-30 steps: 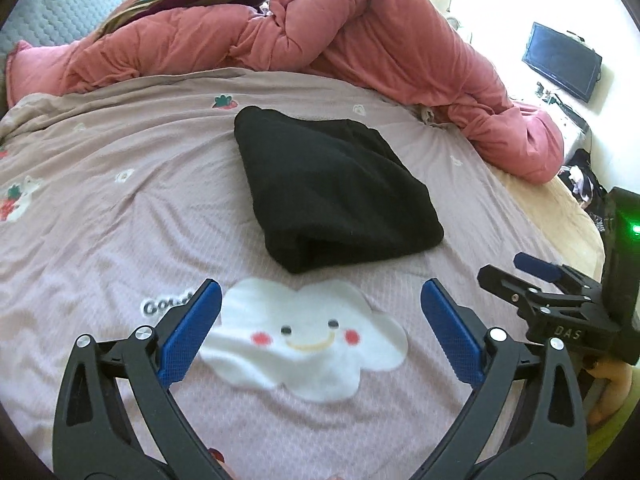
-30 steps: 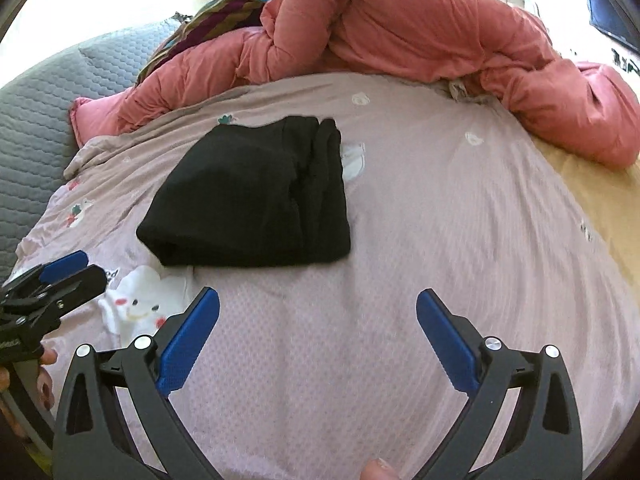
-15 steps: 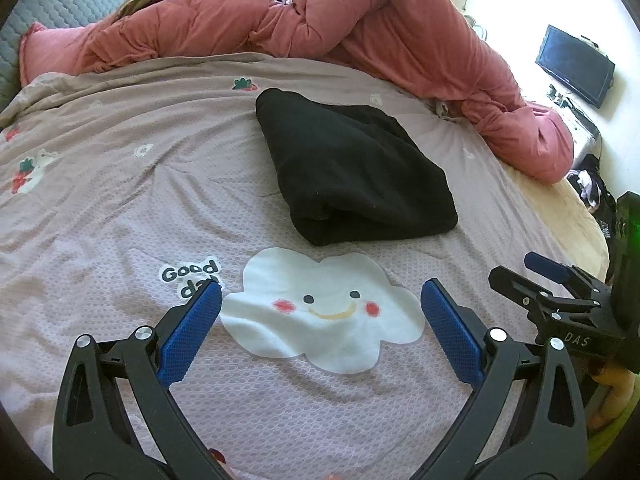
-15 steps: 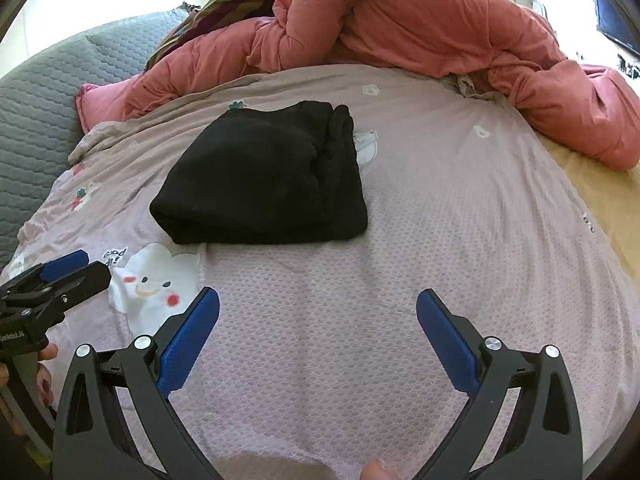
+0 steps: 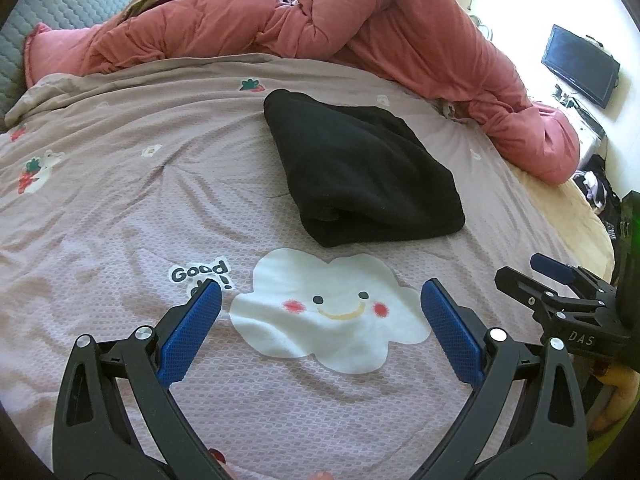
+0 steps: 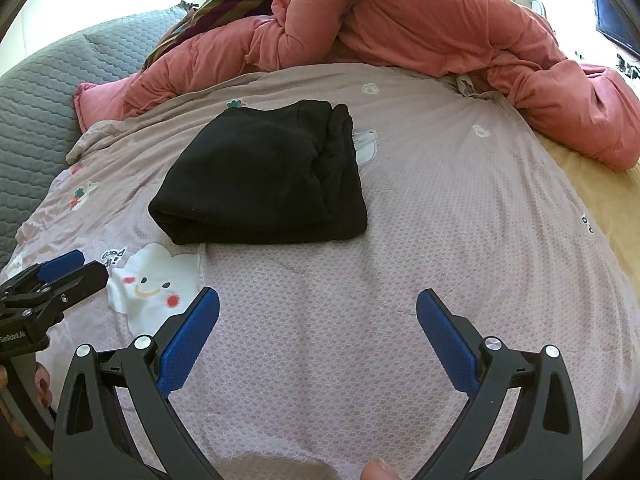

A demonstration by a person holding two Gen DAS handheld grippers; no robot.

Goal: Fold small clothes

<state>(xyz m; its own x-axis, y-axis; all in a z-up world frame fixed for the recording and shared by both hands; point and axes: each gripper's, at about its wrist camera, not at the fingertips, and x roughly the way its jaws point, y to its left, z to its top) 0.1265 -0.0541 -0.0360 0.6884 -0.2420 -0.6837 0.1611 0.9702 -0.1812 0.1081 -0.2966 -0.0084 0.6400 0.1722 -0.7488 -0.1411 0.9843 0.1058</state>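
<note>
A: While both tools hung over the bed, where was the black garment [image 5: 362,172]?

B: It lay folded on the pink bedsheet [image 5: 120,208], near the middle of the bed. It looked like a thick, soft bundle. From the left camera its rolled edge faced the tool. From the right camera the stacked edges showed on its right side.

A: Was anything touching it?

B: No. The left gripper [image 5: 320,320] was apart from it, down near the edge of the picture. Its blue fingers [image 5: 190,336] were spread wide and held nothing. Between them you could see a white cloud patch [image 5: 328,320] with a smiley face, printed on the sheet. The garment sat just past that cloud.

A: And the other tool?

B: The right gripper [image 6: 318,336] was also spread wide and empty. Only bare sheet showed between its fingers [image 6: 448,344]. The garment was farther up and a bit to the left of it.

A: Could each tool see the other?

B: Yes. The right one showed at the right edge of the left camera, and the left one at the left edge of the right camera.

A: What else was on the bed?

B: A big pink quilt [image 6: 420,20] was bunched up along the far side. A striped cloth [image 6: 224,4] lay behind it, and a grey padded headboard [image 6: 36,96] stood to the left.
</note>
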